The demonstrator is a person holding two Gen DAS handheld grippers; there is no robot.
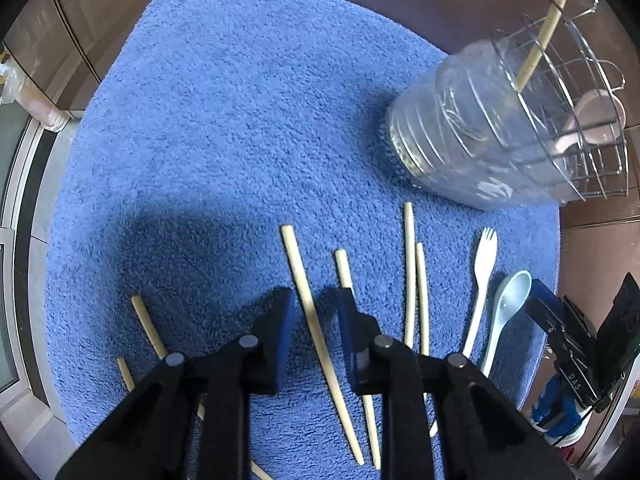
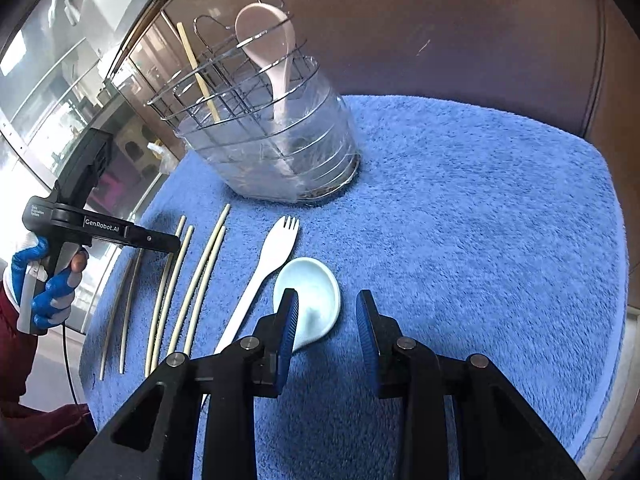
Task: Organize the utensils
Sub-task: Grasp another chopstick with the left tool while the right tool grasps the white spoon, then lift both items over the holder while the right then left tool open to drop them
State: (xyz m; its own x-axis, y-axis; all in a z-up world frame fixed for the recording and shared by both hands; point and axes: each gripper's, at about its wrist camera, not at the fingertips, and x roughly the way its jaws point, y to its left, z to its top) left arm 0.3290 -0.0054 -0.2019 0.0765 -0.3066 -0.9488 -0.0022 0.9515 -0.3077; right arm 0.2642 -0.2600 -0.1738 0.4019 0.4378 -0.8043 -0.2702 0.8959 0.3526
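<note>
Left gripper (image 1: 314, 300), lower centre of the left wrist view: jaws partly apart, straddling one chopstick (image 1: 316, 328) that lies on the blue towel (image 1: 224, 128). The stick runs through the gap; pads don't visibly press on it, so no grip.

More chopsticks on the towel: one partly under the right jaw (image 1: 343, 266), a pair side by side further right (image 1: 409, 272), two at lower left (image 1: 146, 322).

White fork (image 1: 482, 276) and light blue spoon (image 1: 508, 300) lie beside each other at right of that view, tines and bowl pointing up-frame.

Right gripper (image 2: 326, 312), lower centre of the right wrist view: jaws partly apart. Left pad sits over the left edge of the spoon's bowl, right pad is clear of it over bare towel. Can't tell if the left pad touches. Not clamped.

Utensil holder (image 2: 256, 120), wire rack with a clear plastic wrap around it, stands upright on the towel in upper centre of the right wrist view. It holds a pink spoon (image 2: 266, 40) and one chopstick (image 2: 196, 64), both leaning.

Gloved hand (image 2: 48, 292) holds the left gripper's handle at left edge of the right wrist view.
</note>
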